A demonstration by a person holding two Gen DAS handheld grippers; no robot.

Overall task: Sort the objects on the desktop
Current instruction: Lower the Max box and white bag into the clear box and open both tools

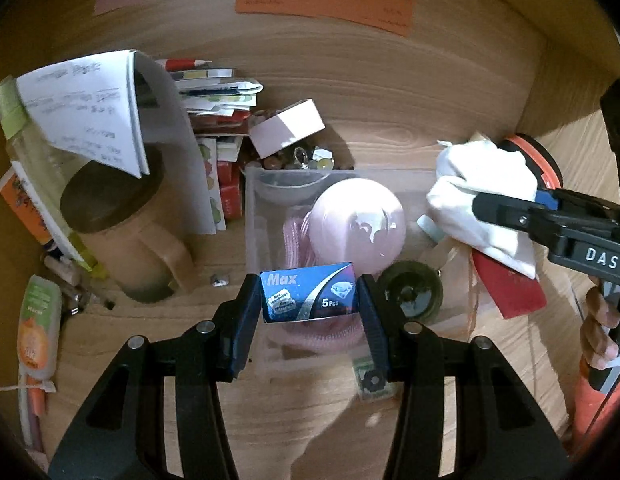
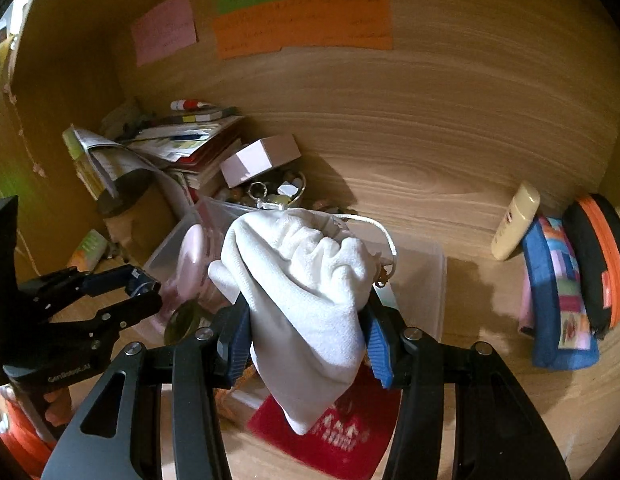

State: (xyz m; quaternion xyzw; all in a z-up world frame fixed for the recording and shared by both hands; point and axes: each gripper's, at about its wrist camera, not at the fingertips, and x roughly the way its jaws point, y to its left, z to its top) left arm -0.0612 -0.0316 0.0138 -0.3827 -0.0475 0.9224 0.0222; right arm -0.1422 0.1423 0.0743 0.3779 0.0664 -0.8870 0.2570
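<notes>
Both pairs of fingers are clamped on something. Those of the left gripper (image 1: 309,296) pinch a small blue box (image 1: 308,293) marked "Max 5 Pcs" by its two short ends, holding it above the near edge of a clear plastic bin (image 1: 254,216). Those of the right gripper (image 2: 306,334) squeeze a white drawstring pouch (image 2: 306,280), which hangs over the right end of the same bin, its cord looping off to the right. Inside the bin lie a round pink case (image 1: 356,226), pink cord (image 1: 294,236) and a dark round lid (image 1: 410,292). A red card (image 2: 342,436) lies under the pouch. Left of the bin on the wooden worktop (image 1: 390,120) stand a lidded mug (image 1: 126,232) and a heap of papers (image 1: 218,100); right of it lean a cream bottle (image 2: 514,224) and colourful pouches (image 2: 558,292)
</notes>
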